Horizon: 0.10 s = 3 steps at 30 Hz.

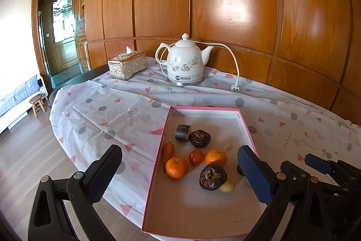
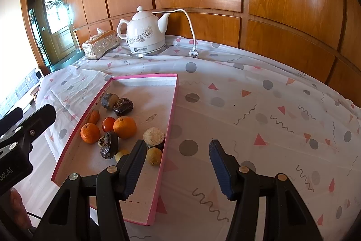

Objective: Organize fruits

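A shallow pink-rimmed tray (image 2: 172,105) lies on a patterned tablecloth (image 2: 259,105). The tray holds two tangerines (image 2: 124,127), a small tomato (image 2: 108,124), a carrot (image 1: 168,154), dark wrinkled fruits (image 1: 212,176) and pale yellow ones (image 2: 154,156); its near half is bare. Right of the tray the cloth is open. Beyond the tray stand a white kettle (image 1: 183,61) and tissue box (image 1: 127,64). The left gripper (image 1: 180,175) and right gripper (image 2: 176,169) hover released, empty.

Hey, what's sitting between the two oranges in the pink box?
A small red tomato lies between the two oranges in the pink box, close to both. The left wrist view shows it best.
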### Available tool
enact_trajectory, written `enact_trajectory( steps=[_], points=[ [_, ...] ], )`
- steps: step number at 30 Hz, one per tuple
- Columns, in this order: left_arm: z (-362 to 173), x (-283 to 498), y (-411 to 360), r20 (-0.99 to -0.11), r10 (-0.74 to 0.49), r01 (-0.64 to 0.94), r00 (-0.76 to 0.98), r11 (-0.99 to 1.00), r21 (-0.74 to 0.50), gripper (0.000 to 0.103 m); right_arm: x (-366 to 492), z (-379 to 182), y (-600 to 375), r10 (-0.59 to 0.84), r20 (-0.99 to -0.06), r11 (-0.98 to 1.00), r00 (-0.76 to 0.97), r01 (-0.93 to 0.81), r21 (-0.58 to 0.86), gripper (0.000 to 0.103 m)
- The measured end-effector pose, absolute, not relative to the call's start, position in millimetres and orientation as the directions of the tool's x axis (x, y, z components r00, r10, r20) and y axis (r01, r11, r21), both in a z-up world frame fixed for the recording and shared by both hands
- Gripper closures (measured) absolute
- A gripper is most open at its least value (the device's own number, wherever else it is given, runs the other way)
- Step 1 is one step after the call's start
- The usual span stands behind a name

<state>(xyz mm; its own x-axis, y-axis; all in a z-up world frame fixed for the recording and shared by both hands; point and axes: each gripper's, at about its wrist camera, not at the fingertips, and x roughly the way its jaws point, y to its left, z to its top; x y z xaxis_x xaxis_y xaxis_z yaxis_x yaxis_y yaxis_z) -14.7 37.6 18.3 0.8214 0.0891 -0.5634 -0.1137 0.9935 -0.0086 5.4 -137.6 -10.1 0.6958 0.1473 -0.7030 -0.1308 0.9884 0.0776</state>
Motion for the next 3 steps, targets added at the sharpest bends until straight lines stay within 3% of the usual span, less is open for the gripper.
enact_trajectory(
  steps=[3],
  points=[
    [17.3,-13.0,38.1,-0.574,0.082,-0.111,0.815,0.994,-0.017,0.000,6.9,-9.8,-144.0,0.141,-0.703,0.990,0.697,-0.119,0.081,0.044]
  ],
)
